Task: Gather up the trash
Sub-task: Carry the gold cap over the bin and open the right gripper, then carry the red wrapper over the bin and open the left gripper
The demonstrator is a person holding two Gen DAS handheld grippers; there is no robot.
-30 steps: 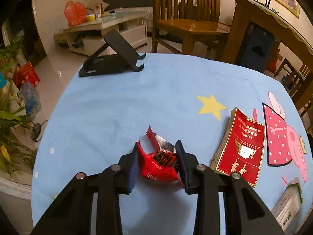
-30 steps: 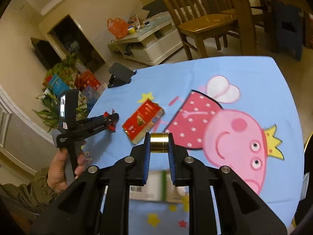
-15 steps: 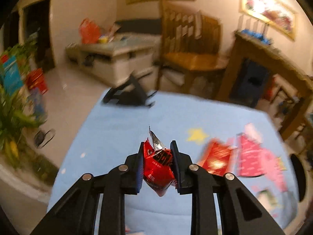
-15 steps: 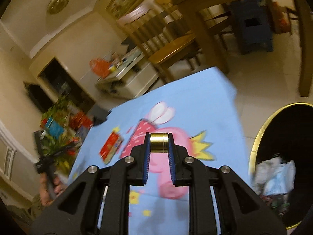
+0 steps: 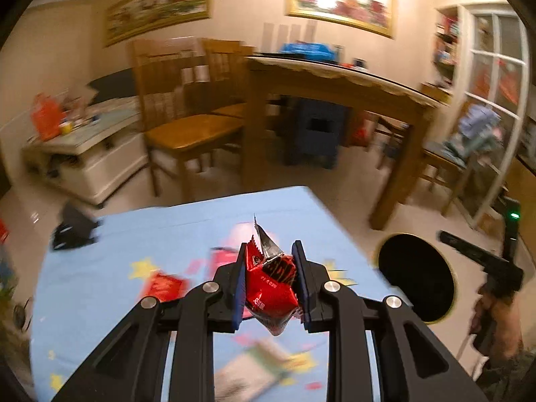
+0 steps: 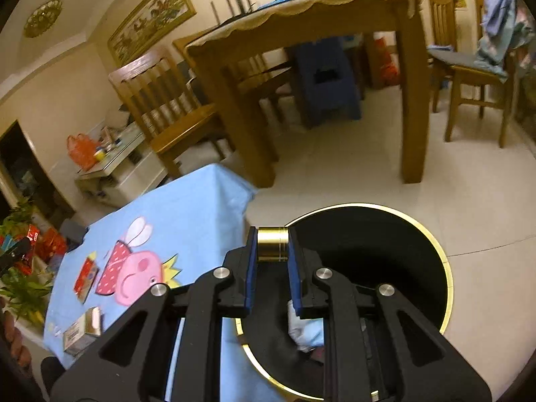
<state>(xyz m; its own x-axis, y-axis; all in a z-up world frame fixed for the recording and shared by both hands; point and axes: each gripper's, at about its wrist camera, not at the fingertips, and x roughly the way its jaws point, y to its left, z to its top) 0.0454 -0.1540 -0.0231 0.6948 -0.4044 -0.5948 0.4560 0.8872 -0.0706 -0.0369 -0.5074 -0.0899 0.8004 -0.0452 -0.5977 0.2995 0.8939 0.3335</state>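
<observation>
My left gripper point(image 5: 269, 254) is shut on a crumpled red foil wrapper point(image 5: 271, 284), held in the air above the blue cartoon tablecloth point(image 5: 110, 301). My right gripper point(image 6: 272, 234) is shut on a short gold cylinder point(image 6: 272, 248) and hangs over the near rim of a black, gold-rimmed bin point(image 6: 445, 268) on the floor beside the table. Pale crumpled trash point(image 6: 305, 328) lies inside the bin. In the left wrist view the bin point(image 5: 415, 278) sits right of the table, and a hand holds the right gripper point(image 5: 482, 261) beyond it.
A red flat pack point(image 6: 85, 276) and a small carton point(image 6: 82, 331) lie on the cloth, with a black phone stand point(image 5: 72, 229) at the far left corner. Beyond are a wooden dining table point(image 6: 335, 33), chairs point(image 6: 167, 100) and a blue stool point(image 6: 325, 83) on pale tiled floor.
The left gripper lifted the red wrapper off the cloth and swung right toward the bin. The right gripper carried the gold cylinder from above the table to above the bin.
</observation>
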